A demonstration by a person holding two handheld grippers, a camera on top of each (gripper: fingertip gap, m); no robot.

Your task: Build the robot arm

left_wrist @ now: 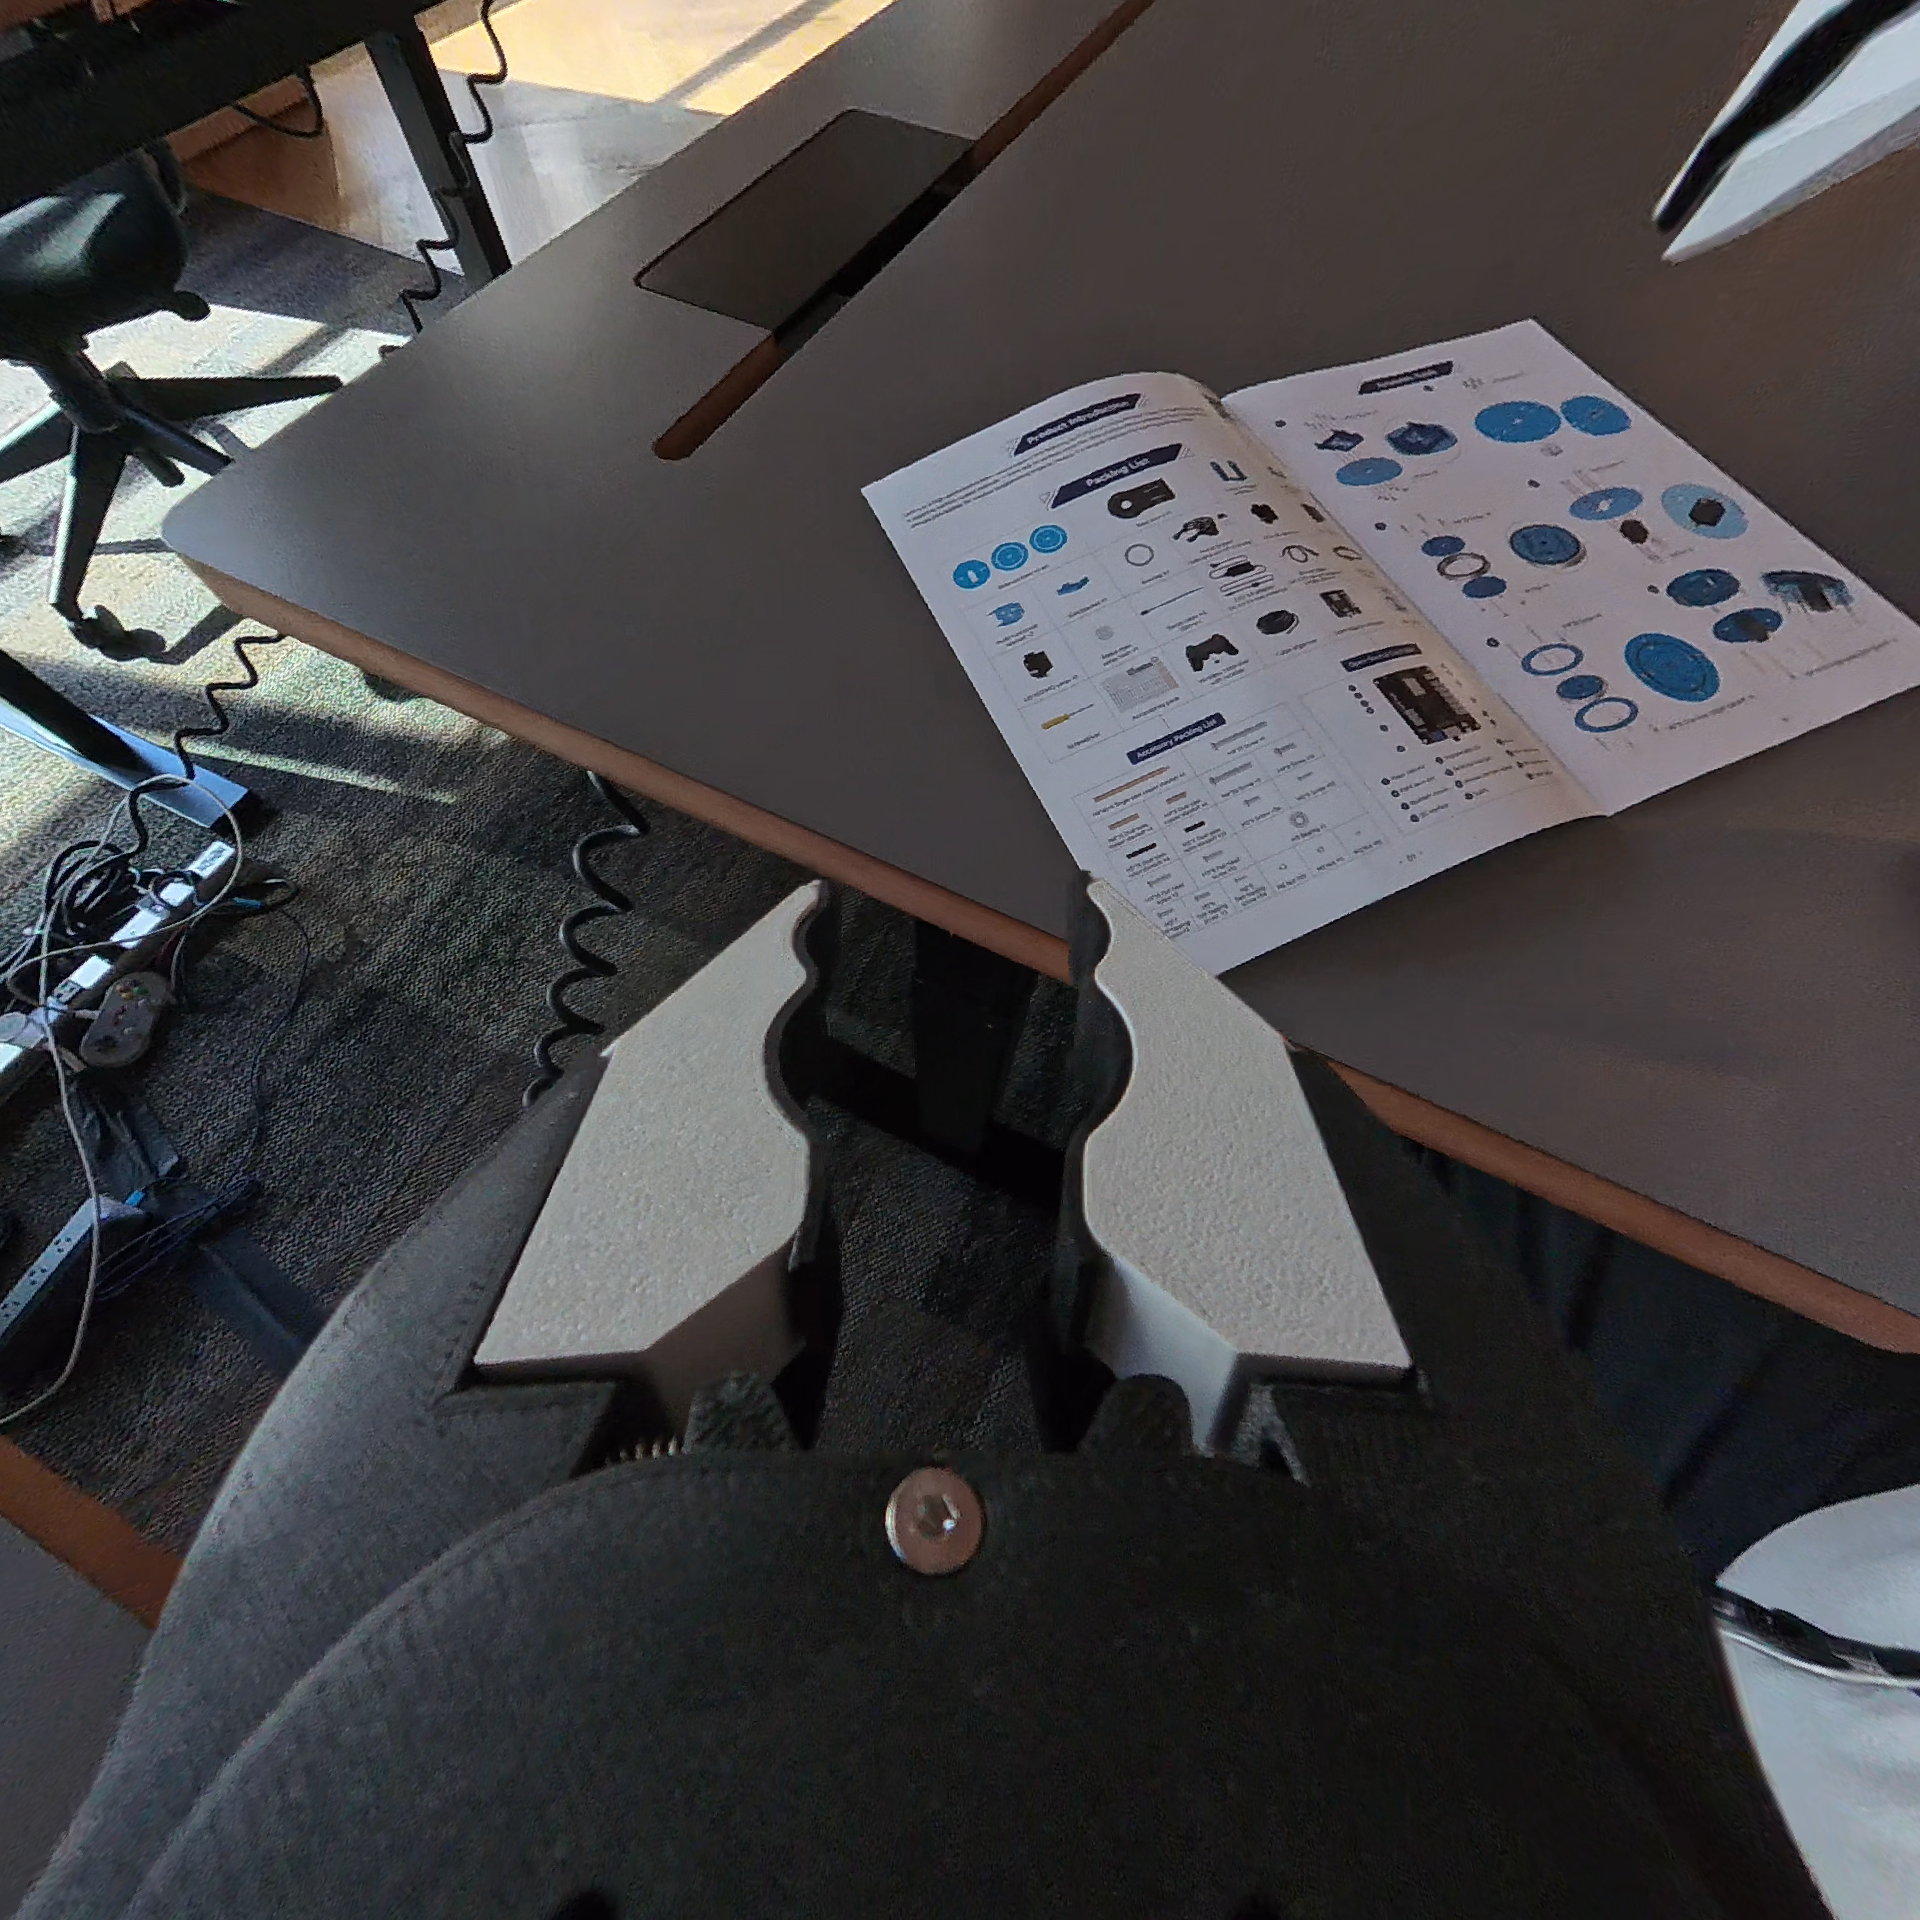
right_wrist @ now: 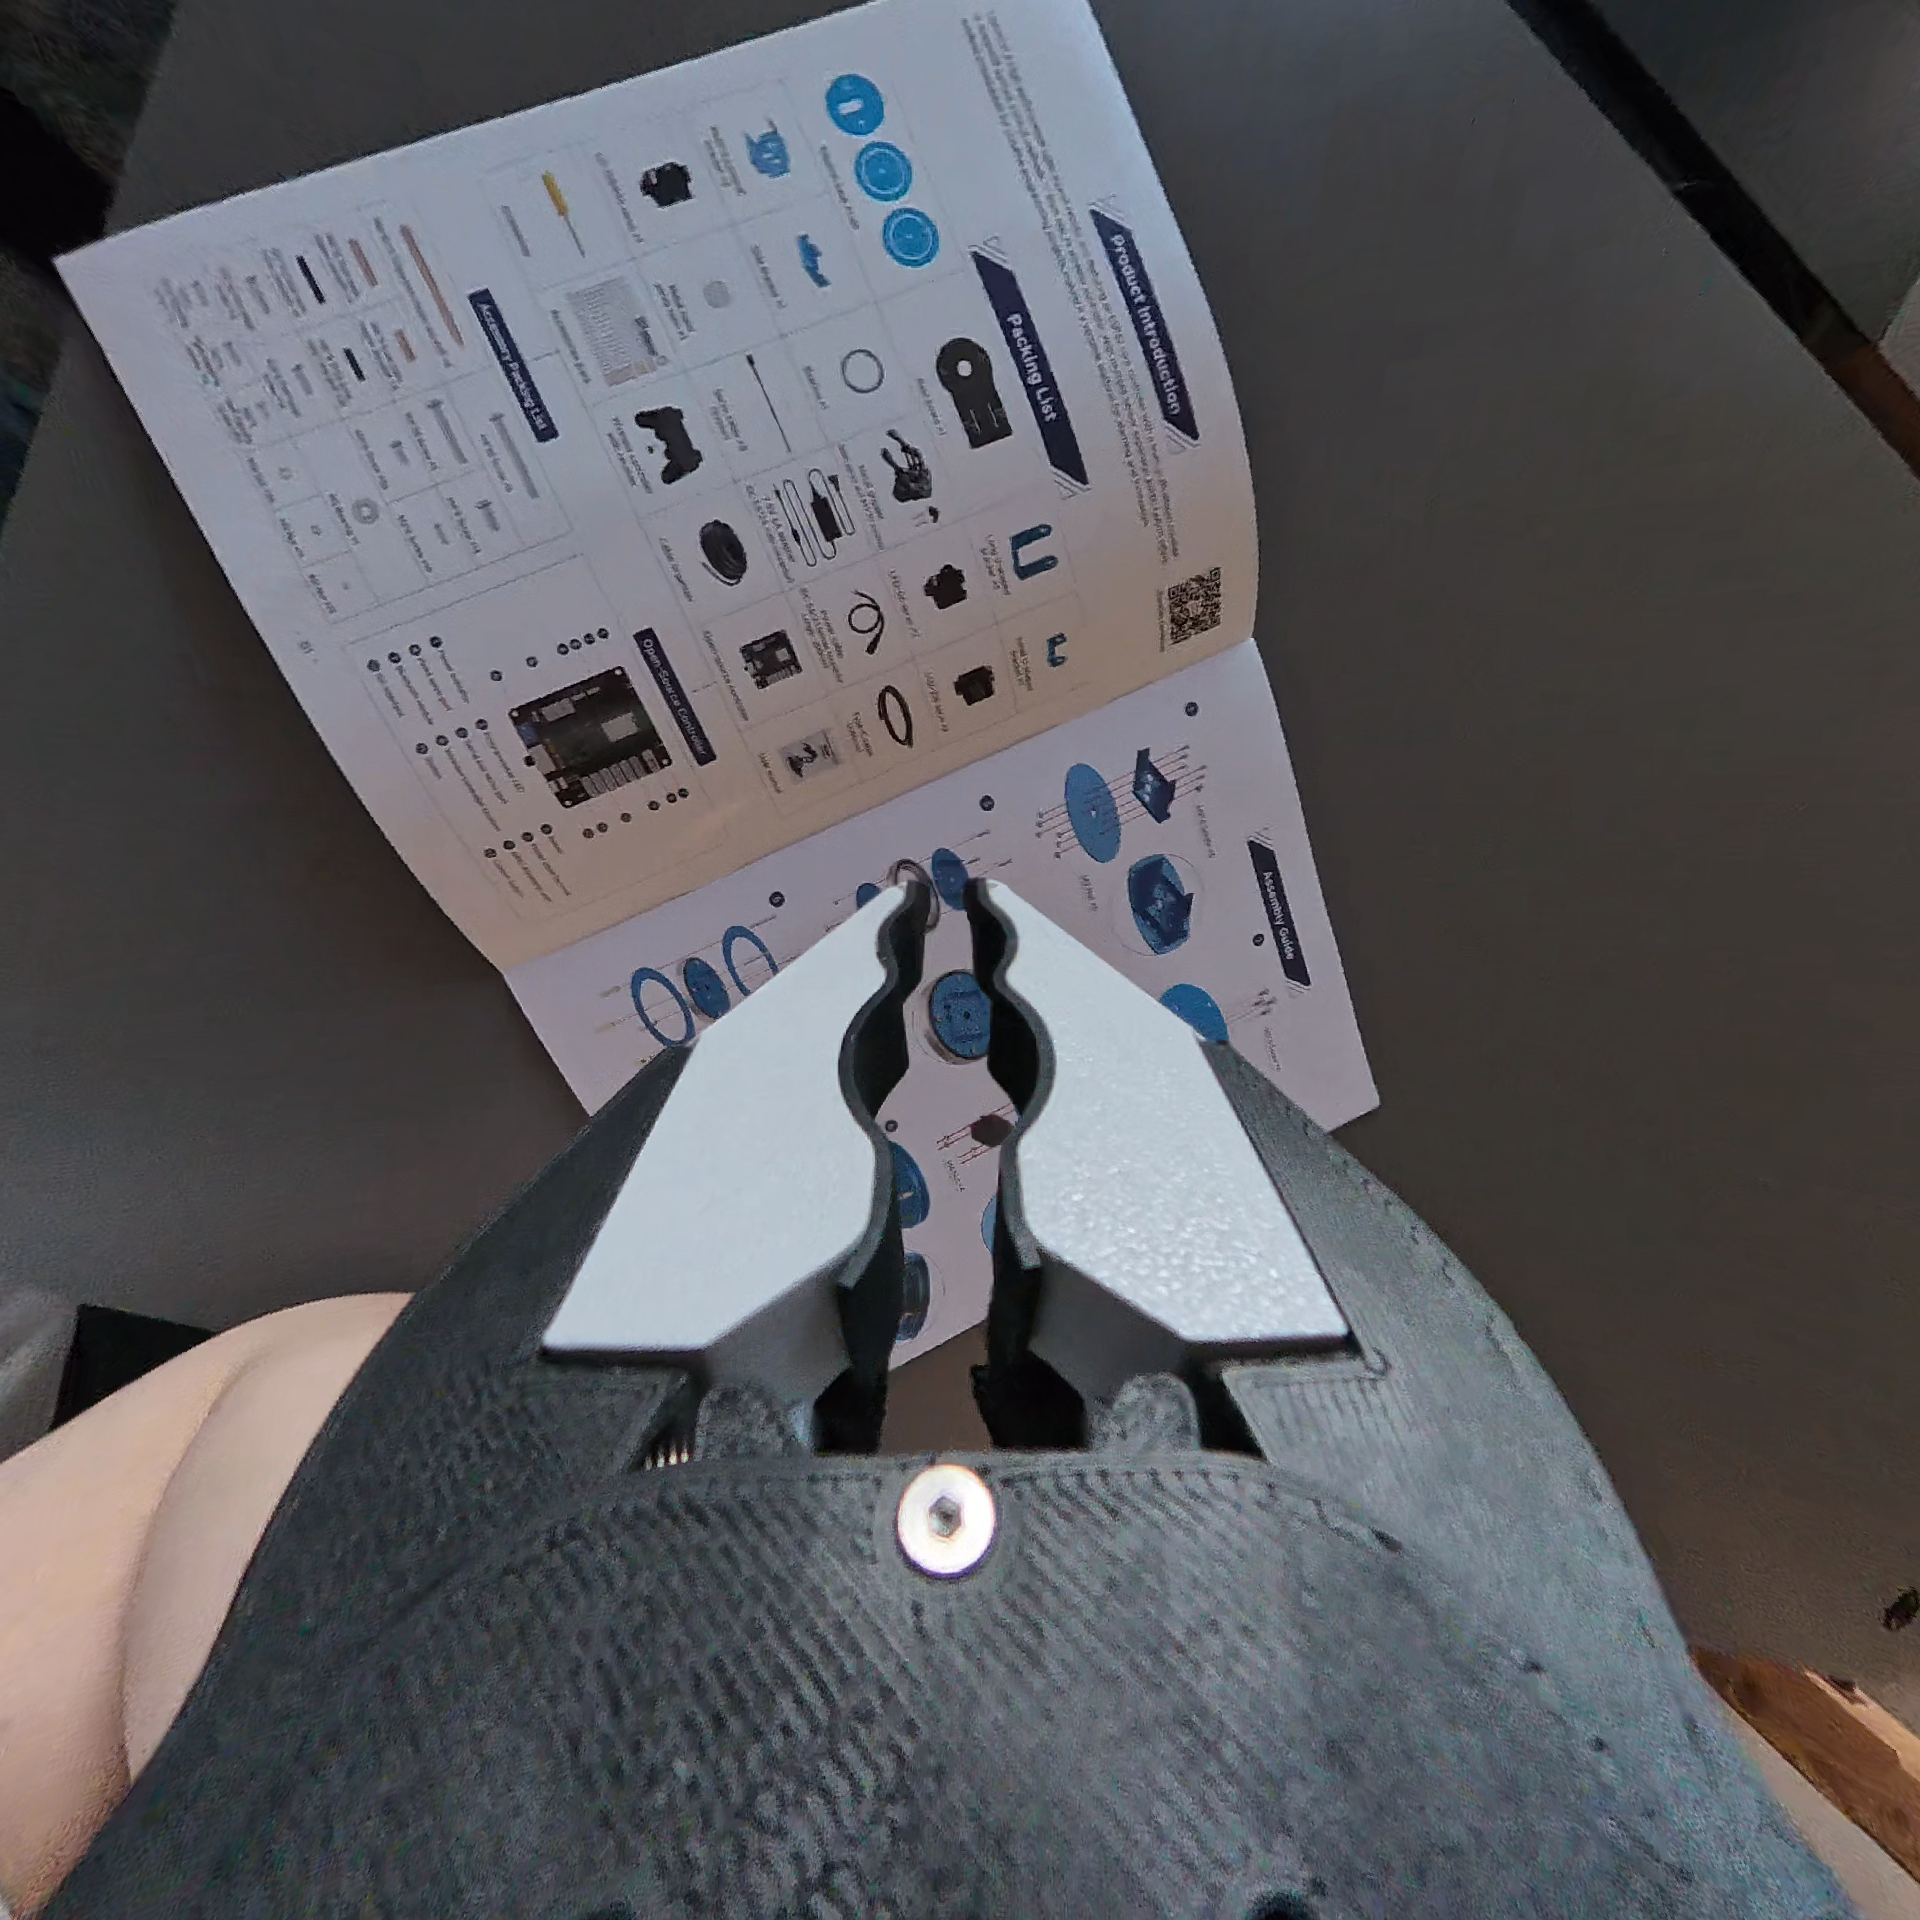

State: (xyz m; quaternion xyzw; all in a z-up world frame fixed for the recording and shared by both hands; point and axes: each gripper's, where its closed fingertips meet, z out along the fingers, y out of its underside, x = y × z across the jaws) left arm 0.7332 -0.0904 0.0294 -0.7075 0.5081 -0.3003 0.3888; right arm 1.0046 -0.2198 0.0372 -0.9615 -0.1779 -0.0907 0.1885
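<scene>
An open white booklet (left_wrist: 1392, 623) with blue and black parts pictures lies flat on the dark grey table (left_wrist: 623, 520). My left gripper (left_wrist: 951, 904) is open and empty. It hangs off the table's near edge, with its right fingertip (left_wrist: 1101, 914) just before the booklet's near corner. My right gripper (right_wrist: 937, 894) holds nothing and its jaws stand only a narrow gap apart. It hovers over the booklet's nearer page (right_wrist: 1143, 935), and the farther page (right_wrist: 675, 468) lies beyond. A white finger with a black edge (left_wrist: 1787, 114), probably the right gripper's, shows at the top right of the left wrist view.
The table has a dark inset panel (left_wrist: 821, 218) and a cable slot (left_wrist: 727, 405). Its rounded wood-edged corner (left_wrist: 270, 613) is at the left. On the carpet lie cables and a power strip (left_wrist: 125, 935), with an office chair (left_wrist: 83, 312) behind. A person's bare arm (right_wrist: 156, 1507) is at the lower left. There is about 30 centimeters between the tips of the two grippers.
</scene>
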